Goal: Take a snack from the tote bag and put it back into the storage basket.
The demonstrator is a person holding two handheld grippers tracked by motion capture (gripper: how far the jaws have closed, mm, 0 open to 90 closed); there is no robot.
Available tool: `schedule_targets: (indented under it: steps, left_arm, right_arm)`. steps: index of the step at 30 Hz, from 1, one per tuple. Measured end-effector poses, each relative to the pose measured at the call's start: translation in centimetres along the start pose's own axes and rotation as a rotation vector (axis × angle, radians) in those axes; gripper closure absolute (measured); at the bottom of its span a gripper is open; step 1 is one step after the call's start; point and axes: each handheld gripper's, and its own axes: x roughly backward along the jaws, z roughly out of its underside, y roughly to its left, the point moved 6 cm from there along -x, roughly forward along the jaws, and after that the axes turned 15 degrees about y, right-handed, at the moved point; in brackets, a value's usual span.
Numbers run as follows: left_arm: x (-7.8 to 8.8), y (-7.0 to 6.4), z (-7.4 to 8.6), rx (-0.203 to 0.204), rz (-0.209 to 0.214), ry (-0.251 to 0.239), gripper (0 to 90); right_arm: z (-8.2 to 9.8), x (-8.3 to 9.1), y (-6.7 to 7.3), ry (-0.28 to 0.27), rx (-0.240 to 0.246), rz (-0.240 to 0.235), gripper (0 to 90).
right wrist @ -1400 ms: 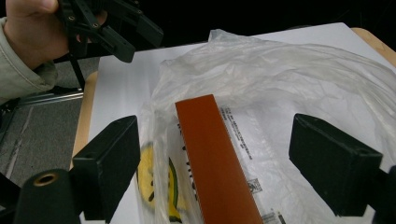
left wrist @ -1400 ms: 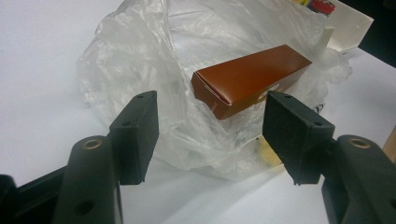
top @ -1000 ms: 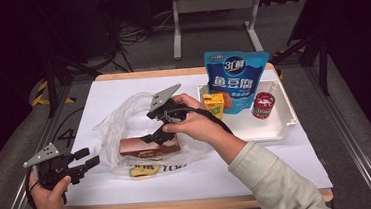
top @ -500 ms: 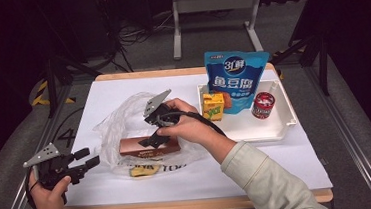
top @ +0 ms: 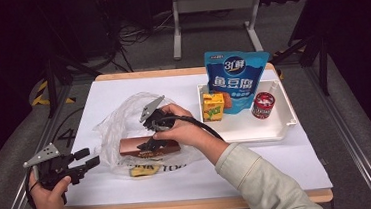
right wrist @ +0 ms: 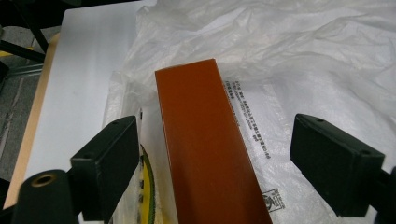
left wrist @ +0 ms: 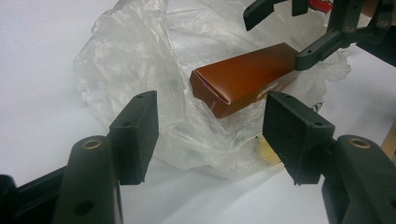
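The brown box [right wrist: 205,144] lay on the plastic bag [top: 125,124] on the table [top: 278,157]. The right claw [right wrist: 215,158] was released astride it; next it should clench. The left claw [left wrist: 210,135] waited released nearby

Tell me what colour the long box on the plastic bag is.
Reddish-brown long cardboard box; clearest in the right gripper view.

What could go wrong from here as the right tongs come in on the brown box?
1. The right tongs stand open astride the brown box, which lies on the loose plastic bag; closing could pinch film along with the box, or the box could slide on it.
2. The left tongs hover open and hold nothing, so lifting the box might drag the bag along.
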Motion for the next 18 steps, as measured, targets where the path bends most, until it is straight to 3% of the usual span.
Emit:
schedule_targets:
  steps: [18]
  left_arm:
    - [0.0, 0.0, 0.0, 0.004, 0.0, 0.002, 36.9]
  right_arm:
    - [2.1, -2.1, -0.8, 0.081, 0.004, -0.02, 13.6]
